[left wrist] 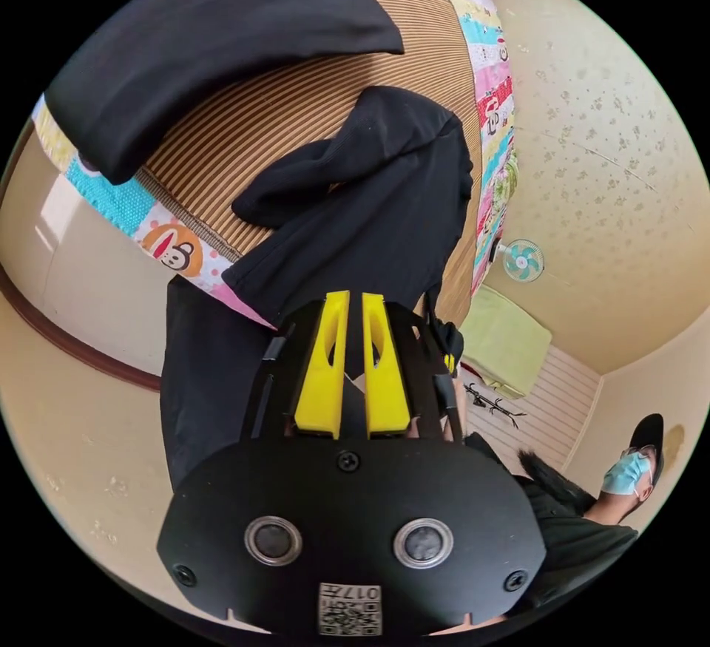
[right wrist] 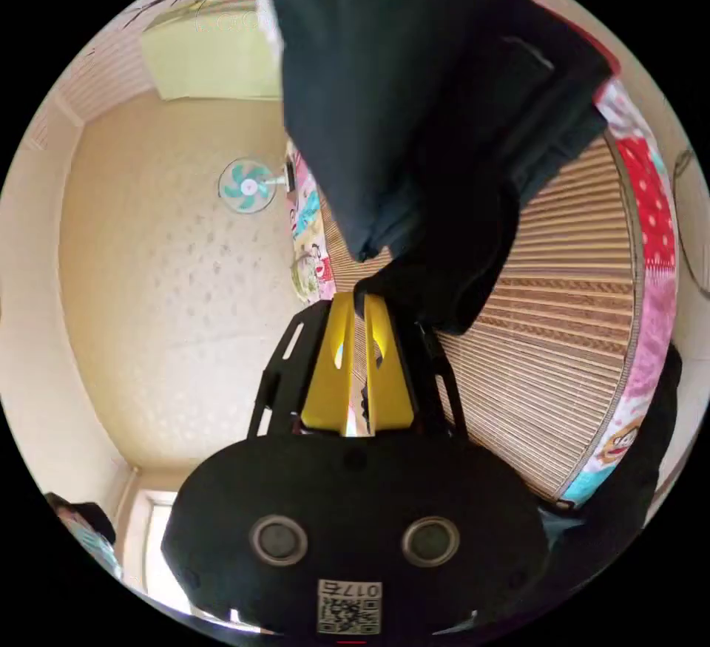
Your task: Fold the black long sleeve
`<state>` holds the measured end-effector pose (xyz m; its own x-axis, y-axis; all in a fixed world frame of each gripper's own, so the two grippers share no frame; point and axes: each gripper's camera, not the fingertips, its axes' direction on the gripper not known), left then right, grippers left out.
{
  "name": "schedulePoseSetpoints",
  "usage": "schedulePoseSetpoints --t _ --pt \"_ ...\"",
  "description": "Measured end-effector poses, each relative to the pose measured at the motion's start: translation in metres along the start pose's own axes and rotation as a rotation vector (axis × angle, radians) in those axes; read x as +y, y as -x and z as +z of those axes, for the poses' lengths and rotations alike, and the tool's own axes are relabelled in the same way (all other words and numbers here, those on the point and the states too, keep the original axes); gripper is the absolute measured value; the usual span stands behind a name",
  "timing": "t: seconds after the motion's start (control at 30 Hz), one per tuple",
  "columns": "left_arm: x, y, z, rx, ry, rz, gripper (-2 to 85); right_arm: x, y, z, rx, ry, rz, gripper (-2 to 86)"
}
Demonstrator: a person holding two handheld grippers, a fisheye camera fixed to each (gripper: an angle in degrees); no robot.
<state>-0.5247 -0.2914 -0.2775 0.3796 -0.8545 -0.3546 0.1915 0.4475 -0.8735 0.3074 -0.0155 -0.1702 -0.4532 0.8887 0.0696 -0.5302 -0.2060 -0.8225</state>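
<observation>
Left gripper view: the left tongs [left wrist: 355, 299] have their two yellow jaws nearly together, with a narrow gap between them, and black cloth of the black long sleeve [left wrist: 370, 211] passes between the jaws at the tips. The garment hangs bunched from the tongs over a bed covered by a striped brown mat [left wrist: 296, 114], bordered by a patterned quilt [left wrist: 492, 107]. A second stretch of the same black cloth [left wrist: 207, 41] lies across the far part of the mat. More black fabric [left wrist: 200, 381] hangs off the bed edge beside the tongs. A small fan [left wrist: 523, 260] stands against the wall, with a pale green cushion [left wrist: 503, 340] near it. A person [left wrist: 629, 469] shows at the edge of the view.

Right gripper view: the right tongs [right wrist: 360, 303] are closed to a thin slit, and the tips pinch an edge of the black long sleeve [right wrist: 414, 122], which hangs in folds above the striped mat [right wrist: 547, 351]. The quilt border [right wrist: 651, 292] and the fan [right wrist: 248, 187] also show here.
</observation>
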Motion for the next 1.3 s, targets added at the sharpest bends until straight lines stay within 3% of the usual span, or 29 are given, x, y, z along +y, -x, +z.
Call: schedulePoseSetpoints --t 0.07,0.23,0.3,0.37,0.47,0.5,0.57,0.63,0.7,0.73,0.77,0.87,0.93,1.03,1.1,1.3 --pt "0.005 0.004 -0.016 -0.001 -0.029 -0.017 4.4 0.041 0.122 0.037 0.051 0.105 -0.421 2.7" --pt "-0.003 0.011 -0.054 -0.023 -0.134 -0.01 6.5 0.188 0.215 0.158 -0.155 0.44 -0.713 2.4" --pt "-0.014 0.011 -0.059 -0.075 -0.138 0.013 8.1 0.254 0.198 0.213 -0.106 0.604 -0.787 2.2" --pt "-0.029 0.012 -0.059 -0.151 -0.117 0.046 10.1 0.334 0.134 0.281 0.144 0.88 -0.802 1.9" --pt "-0.059 0.013 -0.039 -0.247 0.005 0.115 11.4 0.403 0.036 0.3 0.341 1.18 -0.723 1.3" --pt "-0.07 0.015 -0.029 -0.277 0.069 0.129 10.7 0.412 0.022 0.294 0.343 1.21 -0.716 1.1" --pt "-0.084 0.023 -0.024 -0.263 0.161 0.082 0.7 0.432 -0.024 0.257 0.403 1.282 -0.69 0.7" --pt "-0.096 0.016 -0.044 0.197 0.242 0.103 -0.3 0.436 -0.05 0.229 0.489 1.33 -0.673 0.6" --pt "-0.096 -0.008 -0.085 0.561 0.21 0.204 -0.5 0.432 -0.064 0.202 0.542 1.348 -0.663 0.5" --pt "-0.096 -0.021 -0.12 0.718 0.159 0.249 -0.6 0.425 -0.07 0.187 0.576 1.342 -0.652 0.4" --pt "-0.096 -0.024 -0.139 0.766 0.13 0.264 -0.6 0.416 -0.075 0.174 0.616 1.324 -0.637 0.4" --pt "-0.1 -0.005 -0.225 0.717 -0.018 0.247 -0.5 0.395 -0.081 0.159 0.694 1.254 -0.598 0.3" --pt "-0.1 0.059 -0.279 0.564 -0.198 0.051 -0.1 0.385 -0.081 0.158 0.7 1.201 -0.565 0.3" --pt "-0.069 0.142 -0.315 0.508 -0.438 -0.234 2.0 0.379 -0.074 0.161 0.656 1.137 -0.515 0.3" --pt "-0.057 0.157 -0.316 0.491 -0.469 -0.254 4.7 0.382 -0.07 0.164 0.617 1.115 -0.484 0.3" --pt "-0.08 0.118 -0.234 0.493 -0.306 -0.124 11.6 0.412 -0.072 0.178 0.572 1.178 -0.425 0.4"
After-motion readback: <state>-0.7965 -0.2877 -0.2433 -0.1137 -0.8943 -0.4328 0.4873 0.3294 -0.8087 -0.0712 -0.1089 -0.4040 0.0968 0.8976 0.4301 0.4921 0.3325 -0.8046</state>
